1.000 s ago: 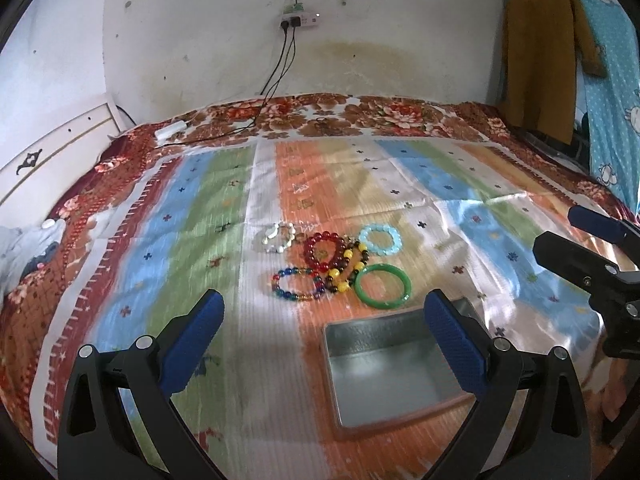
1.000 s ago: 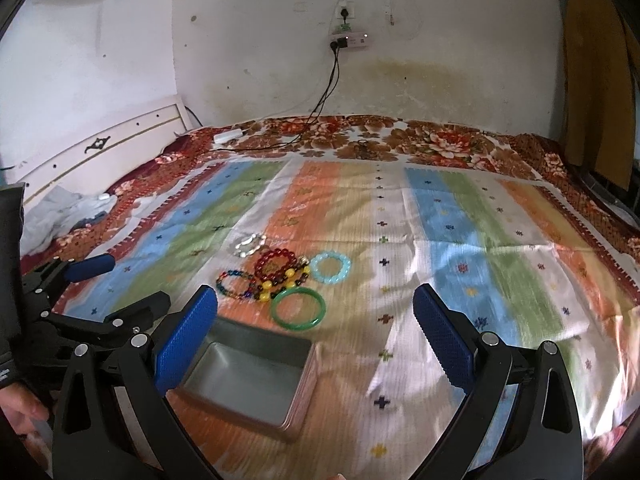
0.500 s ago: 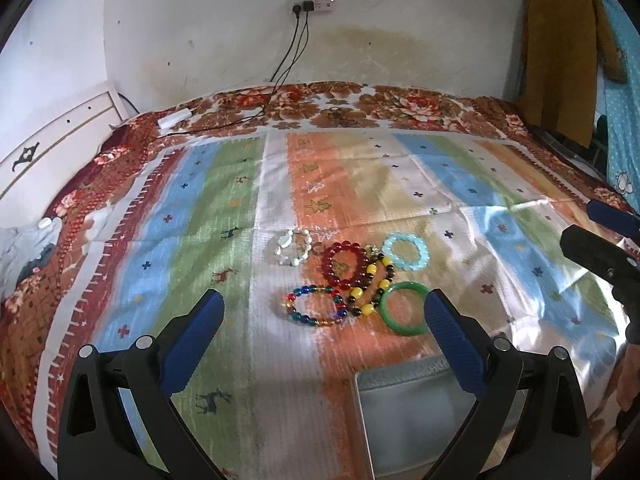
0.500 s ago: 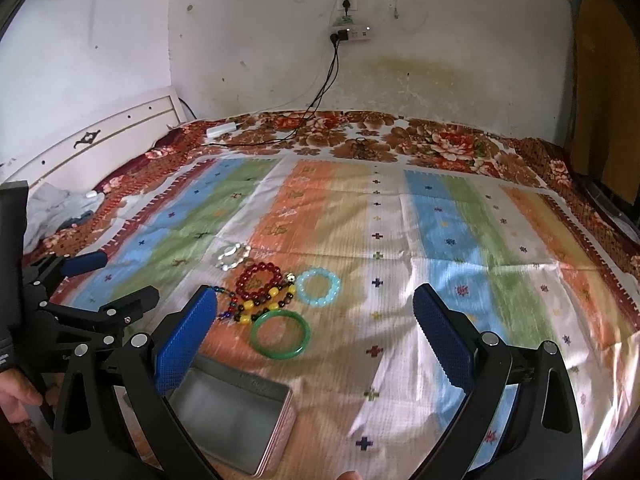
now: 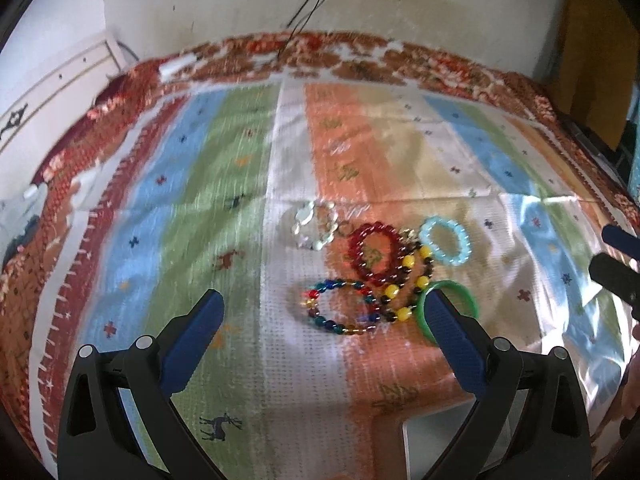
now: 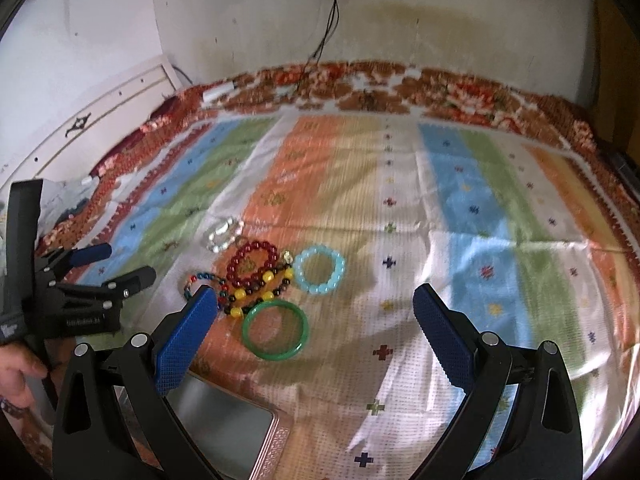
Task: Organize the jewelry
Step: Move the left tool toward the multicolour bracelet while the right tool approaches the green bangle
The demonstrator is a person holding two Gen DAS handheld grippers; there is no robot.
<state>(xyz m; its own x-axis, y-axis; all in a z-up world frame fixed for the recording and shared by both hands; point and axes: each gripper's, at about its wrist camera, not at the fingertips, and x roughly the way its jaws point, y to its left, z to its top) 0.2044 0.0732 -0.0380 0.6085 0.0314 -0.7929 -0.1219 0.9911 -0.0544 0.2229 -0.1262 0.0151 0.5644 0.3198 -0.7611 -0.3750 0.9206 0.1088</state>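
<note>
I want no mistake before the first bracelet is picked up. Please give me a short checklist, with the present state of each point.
1. Left gripper open and holding nothing: ok.
2. Right gripper open and holding nothing: ok.
3. Green bangle lies alone, free to grasp: ok.
4. Light blue bracelet apart from the others: ok.
5. Red bracelet free of the yellow and black bracelet: not ok, they overlap.
6. Metal tin open and nothing in it: open is ok; contents cannot tell, the gripper hides part of it.
</note>
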